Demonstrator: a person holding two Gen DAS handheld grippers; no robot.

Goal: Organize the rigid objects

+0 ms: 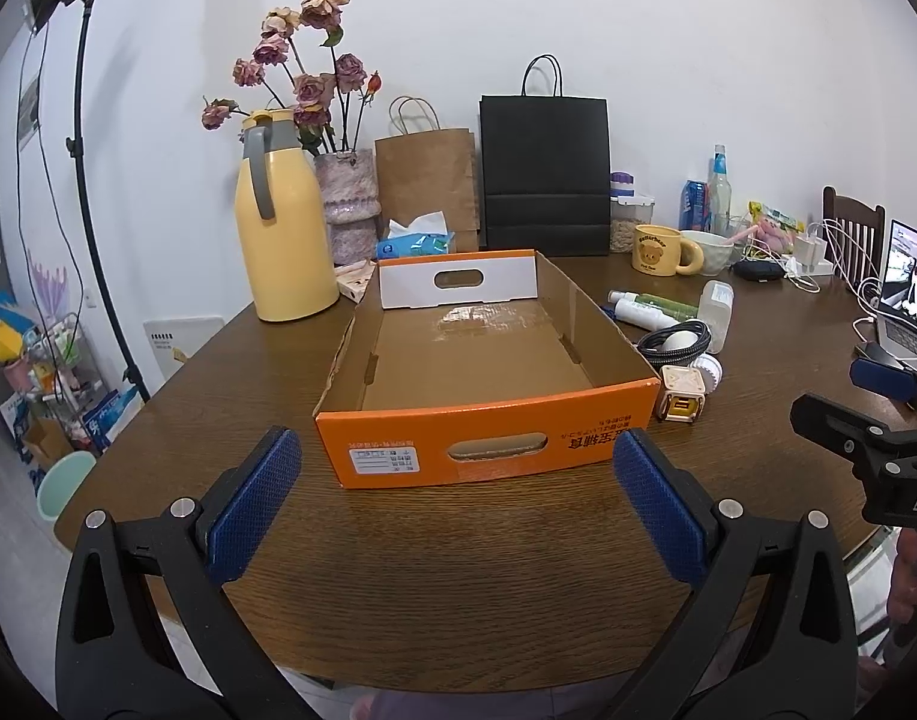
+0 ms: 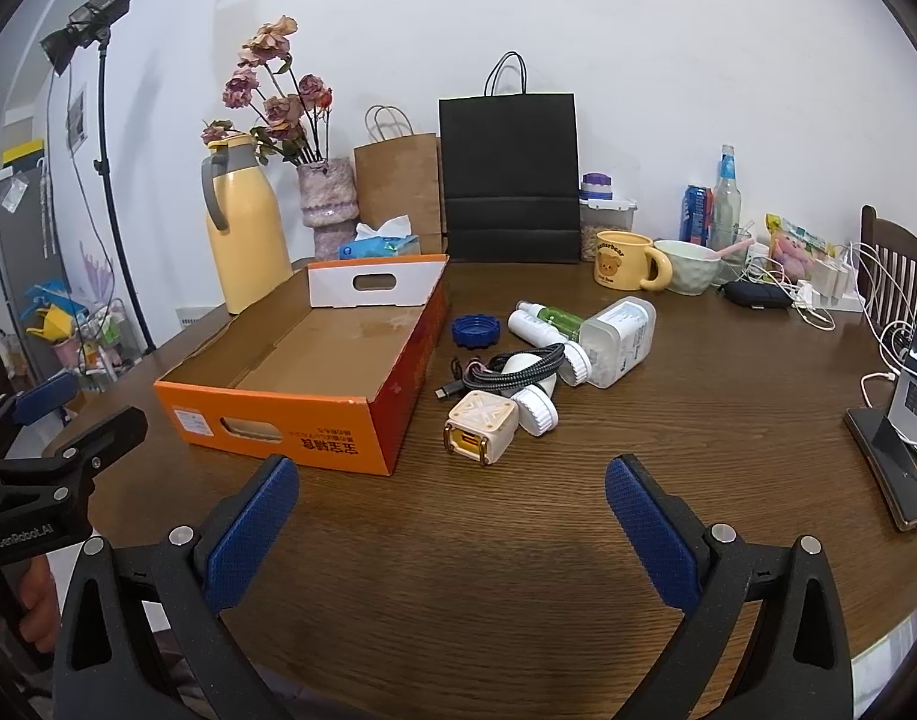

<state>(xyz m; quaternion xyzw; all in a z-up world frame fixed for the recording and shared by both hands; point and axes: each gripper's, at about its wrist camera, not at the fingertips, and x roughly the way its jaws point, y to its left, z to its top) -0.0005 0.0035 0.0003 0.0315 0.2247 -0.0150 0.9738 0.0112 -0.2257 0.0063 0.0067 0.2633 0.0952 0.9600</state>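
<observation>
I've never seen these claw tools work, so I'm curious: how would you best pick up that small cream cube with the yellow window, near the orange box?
Take the small cream cube with the yellow window across its two flat side faces with the right gripper, coming from the near table edge. Those faces look parallel, and the near side is free; white round caps crowd behind.
</observation>
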